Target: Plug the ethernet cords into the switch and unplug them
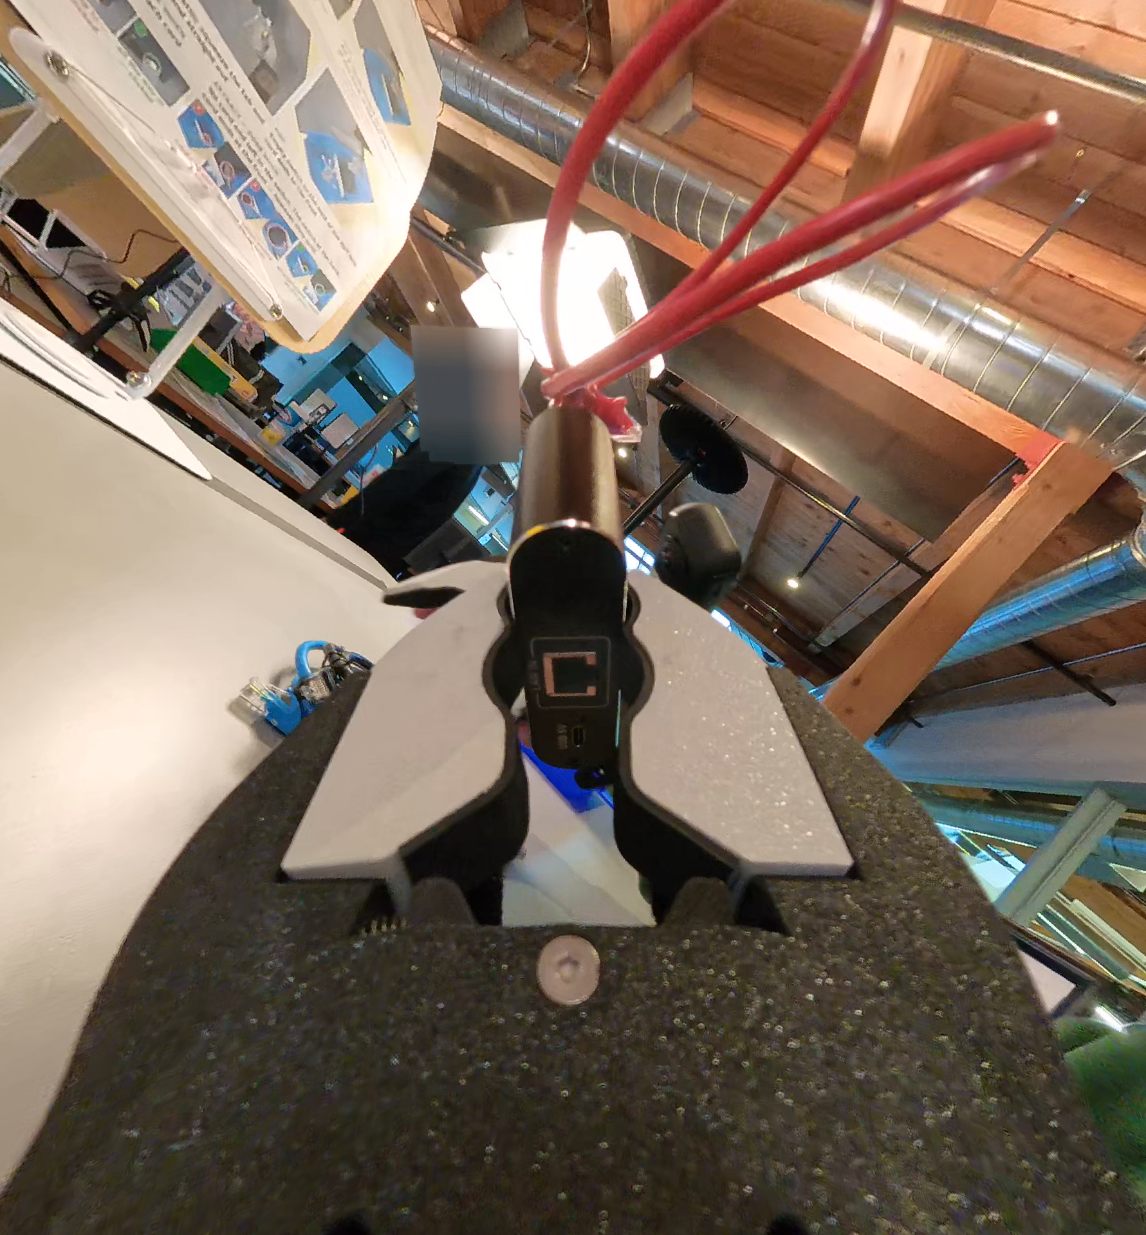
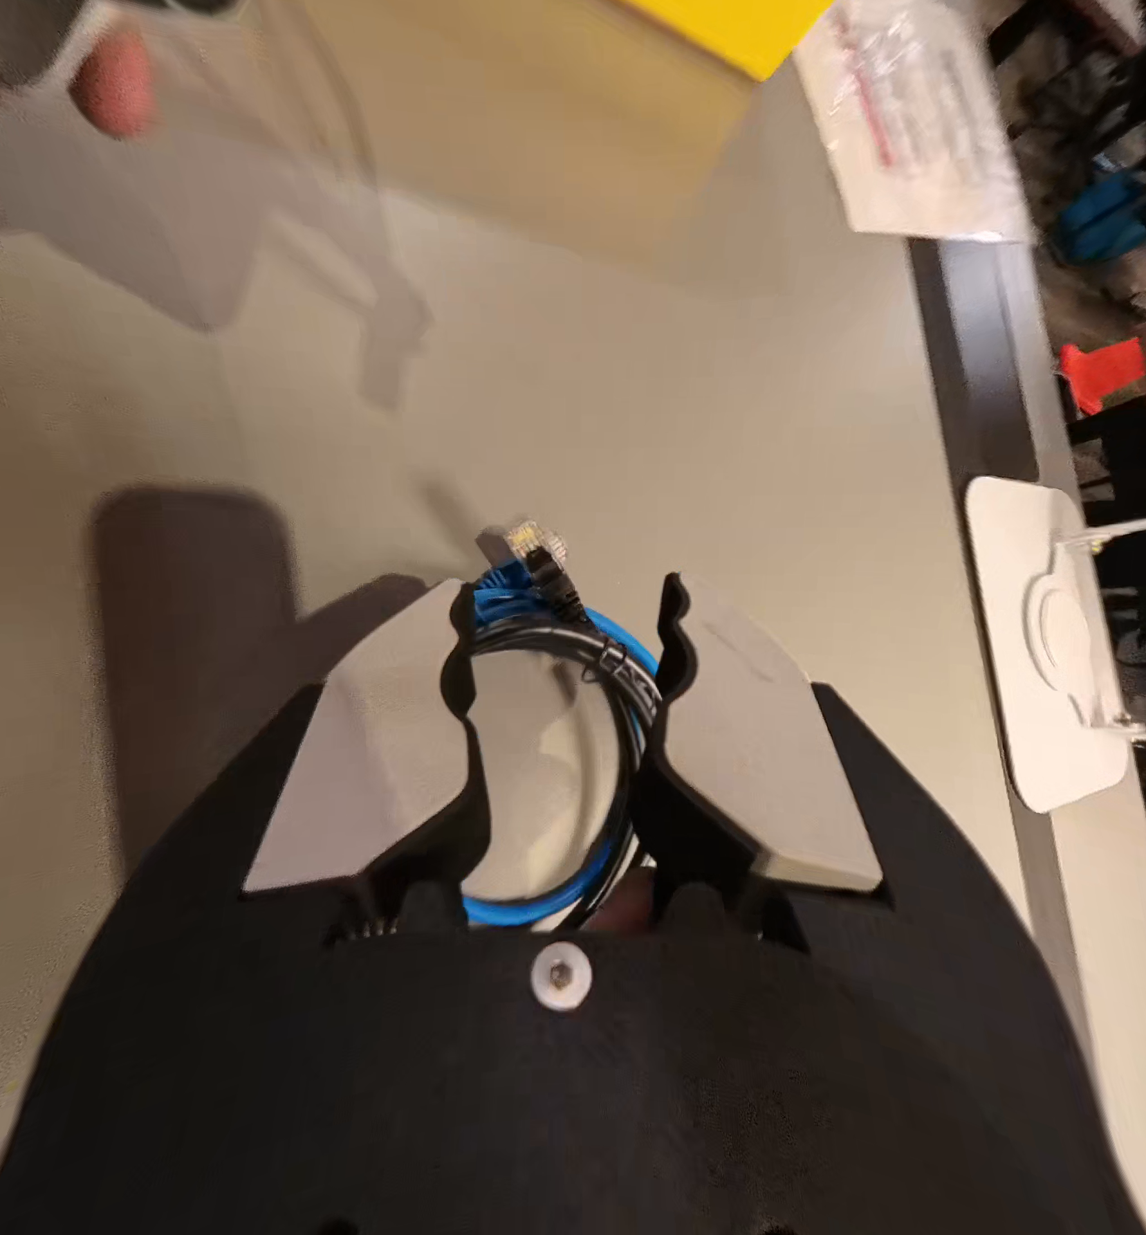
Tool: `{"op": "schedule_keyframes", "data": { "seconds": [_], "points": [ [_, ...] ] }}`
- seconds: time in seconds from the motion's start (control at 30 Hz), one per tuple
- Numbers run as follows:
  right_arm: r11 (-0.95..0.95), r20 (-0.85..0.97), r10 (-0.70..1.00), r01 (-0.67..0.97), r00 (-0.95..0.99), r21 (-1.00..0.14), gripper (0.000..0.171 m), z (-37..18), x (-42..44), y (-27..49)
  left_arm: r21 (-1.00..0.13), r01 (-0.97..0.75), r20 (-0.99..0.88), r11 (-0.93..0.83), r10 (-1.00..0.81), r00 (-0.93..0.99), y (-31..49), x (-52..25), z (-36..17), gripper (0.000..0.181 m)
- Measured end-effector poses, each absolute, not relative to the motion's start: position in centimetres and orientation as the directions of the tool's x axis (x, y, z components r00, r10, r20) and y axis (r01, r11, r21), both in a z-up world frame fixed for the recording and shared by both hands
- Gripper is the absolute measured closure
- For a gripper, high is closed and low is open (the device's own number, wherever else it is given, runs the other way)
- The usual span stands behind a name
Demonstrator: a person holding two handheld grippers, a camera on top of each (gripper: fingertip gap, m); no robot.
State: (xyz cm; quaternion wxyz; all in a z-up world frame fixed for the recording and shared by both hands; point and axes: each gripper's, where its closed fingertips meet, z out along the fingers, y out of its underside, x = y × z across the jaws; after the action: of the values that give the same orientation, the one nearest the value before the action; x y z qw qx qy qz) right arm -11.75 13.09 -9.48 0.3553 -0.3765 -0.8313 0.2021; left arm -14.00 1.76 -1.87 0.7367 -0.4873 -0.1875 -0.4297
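Observation:
In the left wrist view my left gripper (image 1: 570, 591) is shut on a black switch (image 1: 570, 481), held off the table and tilted up toward the ceiling. An empty port (image 1: 571, 673) on the switch's near end faces the camera. A red ethernet cord (image 1: 744, 267) loops up from the switch's far end, and one red plug (image 1: 613, 414) hangs beside it. In the right wrist view my right gripper (image 2: 560, 588) is open just over a coiled blue cord (image 2: 530, 902) and black cord (image 2: 556, 595) lying on the table, with their clear plugs (image 2: 530, 538) past the fingertips. The same coil shows in the left wrist view (image 1: 289, 692).
The white table (image 2: 623, 401) ends at an edge on the right. A white stand base (image 2: 1051, 641) sits by that edge. An instruction board (image 1: 256, 133) stands on it. A plastic bag of papers (image 2: 911, 120) and a yellow item (image 2: 744, 27) lie at the far side. A blurred hand (image 2: 115, 87) is at top left. The left gripper's tips are roughly 15 cm from the right gripper's.

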Motion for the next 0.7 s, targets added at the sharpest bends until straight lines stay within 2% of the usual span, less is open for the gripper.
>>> {"op": "schedule_keyframes", "data": {
  "seconds": [0.13, 0.3, 0.37, 0.43, 0.6, 0.7],
  "points": [
    [0.724, 0.499, 0.69, 0.523, -0.525, -0.45, 0.117, -11.4, -13.3, 14.1, -0.55, 0.826, 0.709, 0.124, -0.454, 0.541, 2.3, -14.0, -2.1, 0.155],
    [0.689, 0.403, 0.725, 0.577, -0.559, -0.438, 0.124, -12.4, -13.9, 13.5, -0.532, 0.841, 0.727, 0.094, -0.458, 0.511, 2.7, -14.1, -2.3, 0.155],
    [0.692, 0.416, 0.721, 0.605, -0.554, -0.393, 0.136, -13.1, -13.9, 13.9, -0.535, 0.84, 0.724, 0.095, -0.46, 0.513, 2.7, -14.0, -2.2, 0.155],
    [0.698, 0.469, 0.713, 0.593, -0.521, -0.402, 0.156, -13.0, -14.2, 14.2, -0.534, 0.84, 0.722, 0.099, -0.463, 0.514, 2.5, -14.1, -2.2, 0.155],
    [0.643, 0.649, 0.738, 0.485, -0.184, -0.593, 0.157, -6.8, -13.8, 17.5, -0.529, 0.841, 0.72, 0.11, -0.466, 0.514, 2.4, -14.2, -2.1, 0.155],
    [0.598, 0.706, 0.673, 0.4, 0.22, -0.695, 0.158, 0.8, -10.0, 22.7, -0.54, 0.834, 0.716, 0.114, -0.46, 0.526, 2.4, -14.1, -2.1, 0.155]
  ]
}}
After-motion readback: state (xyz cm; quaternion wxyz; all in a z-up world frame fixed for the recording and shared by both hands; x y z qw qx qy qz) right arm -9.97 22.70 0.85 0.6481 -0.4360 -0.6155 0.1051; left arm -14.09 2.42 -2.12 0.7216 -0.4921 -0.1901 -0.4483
